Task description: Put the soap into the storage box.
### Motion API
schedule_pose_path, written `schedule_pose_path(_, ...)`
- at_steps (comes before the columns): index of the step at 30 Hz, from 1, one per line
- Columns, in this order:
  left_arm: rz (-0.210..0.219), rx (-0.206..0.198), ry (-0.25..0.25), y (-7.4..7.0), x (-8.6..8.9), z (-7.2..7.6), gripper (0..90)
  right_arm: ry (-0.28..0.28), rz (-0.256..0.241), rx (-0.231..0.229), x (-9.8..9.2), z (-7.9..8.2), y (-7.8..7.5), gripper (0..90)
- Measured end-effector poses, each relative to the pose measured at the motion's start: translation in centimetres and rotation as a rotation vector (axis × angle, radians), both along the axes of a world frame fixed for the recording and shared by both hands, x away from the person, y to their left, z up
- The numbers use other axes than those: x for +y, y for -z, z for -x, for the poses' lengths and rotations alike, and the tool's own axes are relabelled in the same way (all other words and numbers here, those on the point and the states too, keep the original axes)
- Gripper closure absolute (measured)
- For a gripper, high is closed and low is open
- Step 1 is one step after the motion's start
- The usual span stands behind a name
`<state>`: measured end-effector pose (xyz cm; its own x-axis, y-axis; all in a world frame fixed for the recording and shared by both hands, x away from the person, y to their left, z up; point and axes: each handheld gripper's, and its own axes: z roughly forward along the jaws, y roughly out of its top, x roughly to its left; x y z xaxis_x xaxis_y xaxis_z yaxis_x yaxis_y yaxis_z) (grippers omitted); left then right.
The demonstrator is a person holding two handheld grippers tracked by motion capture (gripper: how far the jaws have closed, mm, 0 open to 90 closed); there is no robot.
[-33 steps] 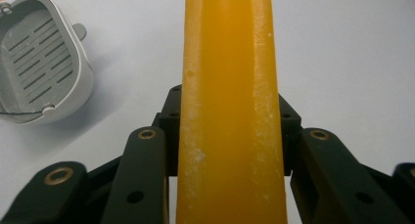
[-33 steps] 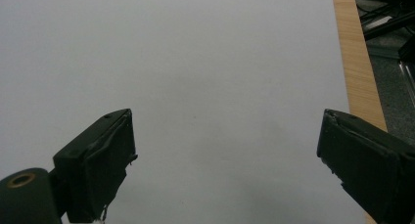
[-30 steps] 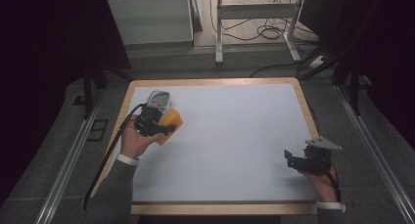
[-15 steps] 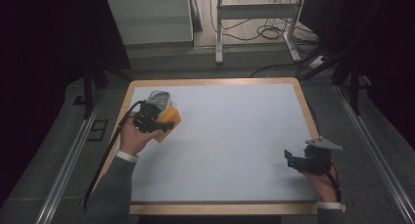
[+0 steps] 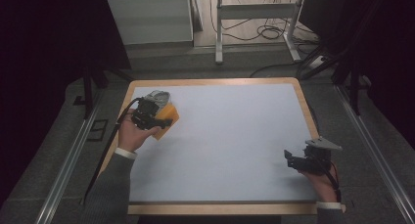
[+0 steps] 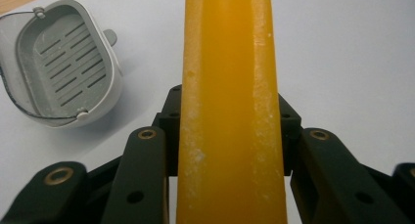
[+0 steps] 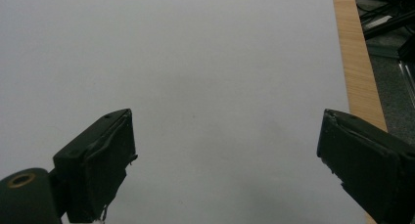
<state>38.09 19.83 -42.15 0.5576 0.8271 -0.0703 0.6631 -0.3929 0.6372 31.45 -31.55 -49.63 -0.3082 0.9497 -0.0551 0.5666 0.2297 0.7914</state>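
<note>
Looking down from high, the left claw (image 5: 164,122) holds an orange block (image 5: 168,117) beside a grey dish (image 5: 157,97). The left claw's own camera shows it squeezing the block, so picking up looks done. The right claw (image 7: 225,160) waits wide open over bare worktop (image 7: 205,62).

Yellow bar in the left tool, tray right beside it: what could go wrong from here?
1. The left tool grips the yellow bar on its narrow edges, and most of the bar reaches past the jaws; it could pivot or slip if swung.
2. The grey slotted tray lies loose close by; the bar's far end could knock it aside.
3. The right tool hangs open near the table edge, too far off to steady anything.
</note>
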Motion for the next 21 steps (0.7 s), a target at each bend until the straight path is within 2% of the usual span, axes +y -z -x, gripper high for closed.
schedule_pose_path(2, 0.002, -0.01, -0.009, -0.1, 0.1, -0.1, 61.3, -0.002, -0.001, 0.0, 0.0, 0.0, 0.0, 7.4)
schedule_pose_path(16, 0.004, 0.0, -0.037, -0.3, 0.8, -1.1, 61.2, 0.001, 0.0, -0.001, -0.1, 0.0, 0.0, 7.3)
schedule_pose_path(21, 0.001, -0.007, -0.054, -0.7, 1.2, -1.5, 61.3, 0.002, 0.0, 0.003, -0.1, 0.0, 0.1, 7.3)
